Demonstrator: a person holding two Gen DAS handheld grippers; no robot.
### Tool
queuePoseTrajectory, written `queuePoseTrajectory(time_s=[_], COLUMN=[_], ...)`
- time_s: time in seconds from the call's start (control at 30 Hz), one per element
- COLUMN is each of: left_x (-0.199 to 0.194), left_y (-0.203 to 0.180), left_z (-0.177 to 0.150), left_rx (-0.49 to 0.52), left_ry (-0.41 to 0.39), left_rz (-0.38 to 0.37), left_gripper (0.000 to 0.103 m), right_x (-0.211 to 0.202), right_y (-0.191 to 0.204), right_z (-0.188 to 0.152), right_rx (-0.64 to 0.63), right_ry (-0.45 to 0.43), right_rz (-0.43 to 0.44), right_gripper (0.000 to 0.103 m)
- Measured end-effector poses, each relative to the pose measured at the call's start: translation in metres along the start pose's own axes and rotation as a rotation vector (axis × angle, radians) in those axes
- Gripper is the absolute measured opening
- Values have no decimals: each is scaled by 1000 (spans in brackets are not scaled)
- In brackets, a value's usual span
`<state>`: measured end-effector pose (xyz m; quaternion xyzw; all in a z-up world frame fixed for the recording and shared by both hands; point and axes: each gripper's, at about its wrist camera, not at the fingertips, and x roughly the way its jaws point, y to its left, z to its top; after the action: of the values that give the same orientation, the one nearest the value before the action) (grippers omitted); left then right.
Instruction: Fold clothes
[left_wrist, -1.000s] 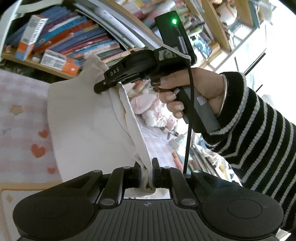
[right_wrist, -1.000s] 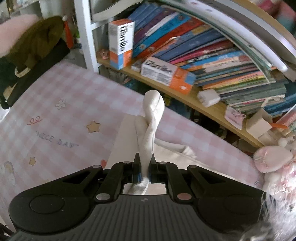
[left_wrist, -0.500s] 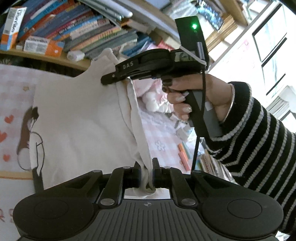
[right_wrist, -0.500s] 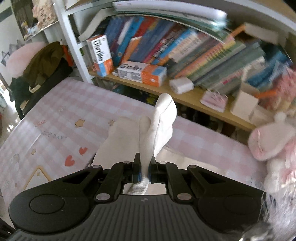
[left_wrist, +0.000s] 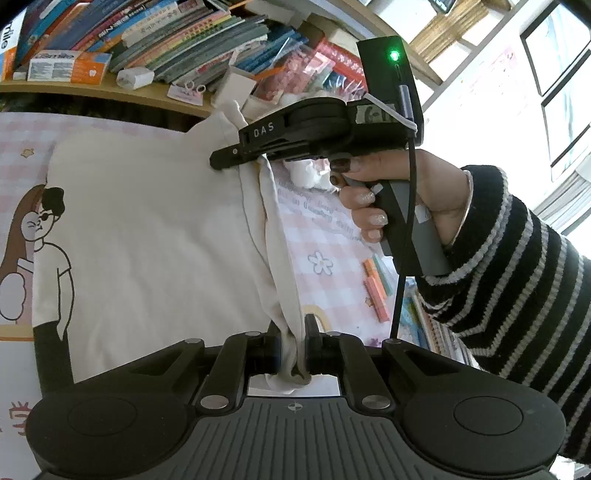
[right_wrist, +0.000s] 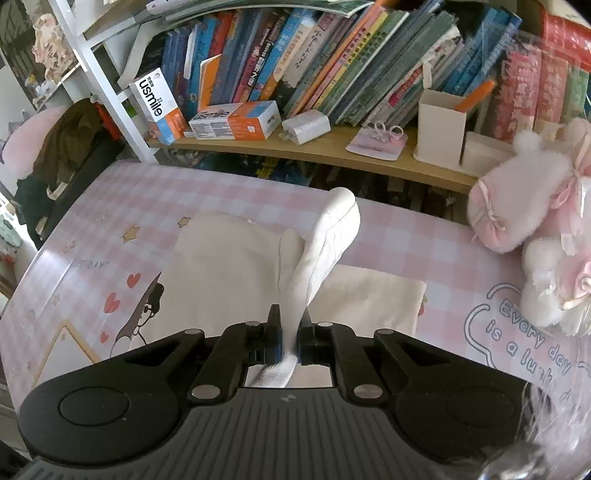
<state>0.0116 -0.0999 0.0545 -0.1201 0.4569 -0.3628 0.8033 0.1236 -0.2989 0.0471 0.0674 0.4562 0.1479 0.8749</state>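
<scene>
A cream T-shirt (left_wrist: 147, 229) with a printed cartoon figure (left_wrist: 40, 240) lies over a pink checked table cover (left_wrist: 317, 236). My left gripper (left_wrist: 291, 343) is shut on a bunched edge of the shirt. My right gripper (left_wrist: 236, 157), seen from the side in the left wrist view, is shut on another part of the same edge, farther back and held above the table. In the right wrist view my right gripper (right_wrist: 290, 332) pinches a raised fold of the T-shirt (right_wrist: 321, 254); the rest of the shirt lies flat on the table cover (right_wrist: 454, 258).
A wooden shelf (right_wrist: 332, 155) with many books and toothpaste boxes (right_wrist: 236, 122) runs along the table's far edge. Pink plush toys (right_wrist: 528, 206) sit at the right. Coloured markers (left_wrist: 376, 284) lie on the table to the right of the shirt. A chair with dark clothes (right_wrist: 62, 155) stands at the left.
Both grippers have carried the held shirt edge across. More of the shirt, with its printed figure, now lies spread on the table. Both stay shut on the cloth.
</scene>
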Motion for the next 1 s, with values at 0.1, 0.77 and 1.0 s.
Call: queuePoseTrajectory(time_s=[0.1,0.77,1.0], left_x=[5,21,3], left_y=[-3,-15,6], left_z=[2,-3,-19], left_rx=[5,-20,-85], left_ry=[10,74,38], left_rz=[8,-51,3], left_gripper=[9,22,42], right_x=[2,17,17], right_y=[-4,-28,-43], right_z=[-1,-10,-33], right_rx=[10,65,100], right_ry=[-2,21,52], right_rz=[12,19,-94], right_gripper=[7,7,33])
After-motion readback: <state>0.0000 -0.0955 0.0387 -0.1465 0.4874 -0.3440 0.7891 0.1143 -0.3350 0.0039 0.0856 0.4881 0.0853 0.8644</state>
